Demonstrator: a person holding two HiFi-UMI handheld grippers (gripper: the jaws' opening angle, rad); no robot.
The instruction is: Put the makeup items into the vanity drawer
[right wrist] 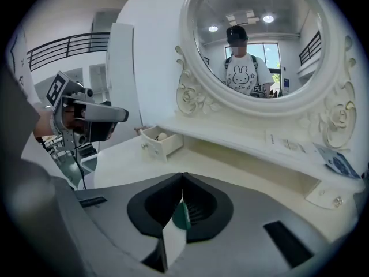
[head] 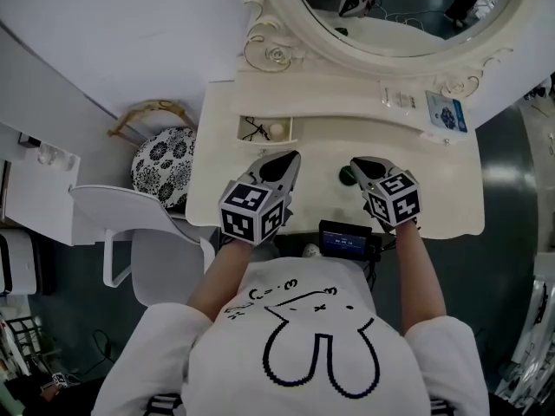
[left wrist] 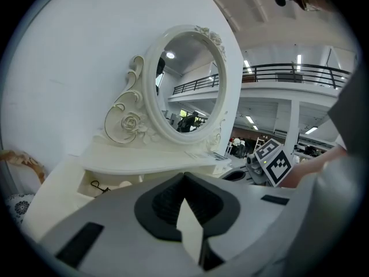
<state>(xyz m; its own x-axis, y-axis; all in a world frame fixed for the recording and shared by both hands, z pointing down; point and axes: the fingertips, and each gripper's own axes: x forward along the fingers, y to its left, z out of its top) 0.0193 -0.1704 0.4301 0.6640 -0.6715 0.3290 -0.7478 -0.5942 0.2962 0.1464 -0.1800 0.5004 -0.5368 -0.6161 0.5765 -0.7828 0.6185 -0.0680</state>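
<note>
Seemingly light, hard and slippery, a small green makeup item sits pinched between the closed jaws of the right gripper, over the vanity top; a hold across its middle looks safest; the left gripper, jaws together and empty, hovers near the open drawer.

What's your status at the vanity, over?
Left gripper shut, empty, just in front of the drawer. Right gripper shut on green item. Drawer open, small things inside. Nothing else in the way.
</note>
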